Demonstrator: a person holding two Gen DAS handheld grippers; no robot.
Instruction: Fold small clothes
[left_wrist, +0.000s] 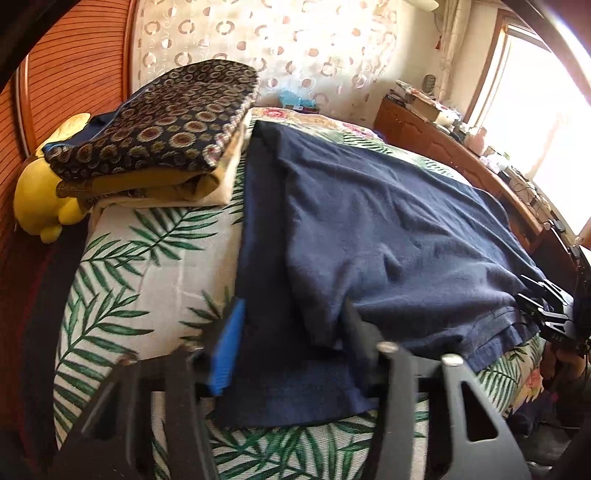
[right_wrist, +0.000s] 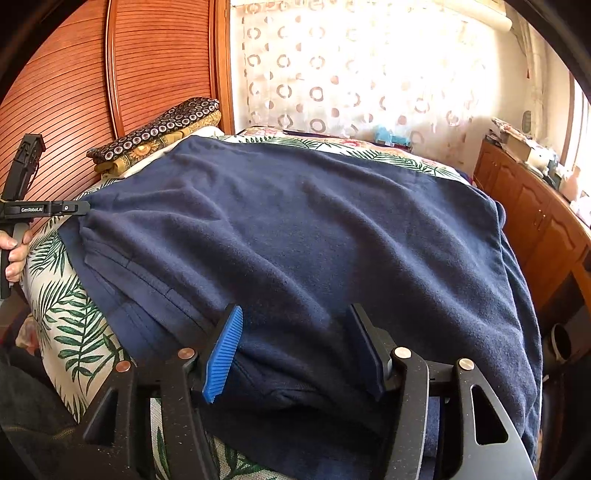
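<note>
A navy blue garment (left_wrist: 369, 229) lies spread over the bed, partly folded with a layer doubled over at its near edge; it also fills the right wrist view (right_wrist: 314, 229). My left gripper (left_wrist: 291, 339) is open, its blue-padded fingers (left_wrist: 227, 347) straddling the garment's near left corner. My right gripper (right_wrist: 295, 343) is open, its fingers (right_wrist: 223, 350) astride the near hem. The right gripper also shows in the left wrist view (left_wrist: 546, 306) at the garment's right edge, and the left gripper shows in the right wrist view (right_wrist: 79, 207) touching the garment's left edge.
The bed has a palm-leaf sheet (left_wrist: 129, 266). A folded patterned blanket stack (left_wrist: 159, 129) and a yellow plush toy (left_wrist: 40, 199) sit at the headboard side. A wooden cabinet (right_wrist: 535, 210) with clutter runs along the window wall. A curtain (right_wrist: 351, 74) hangs behind.
</note>
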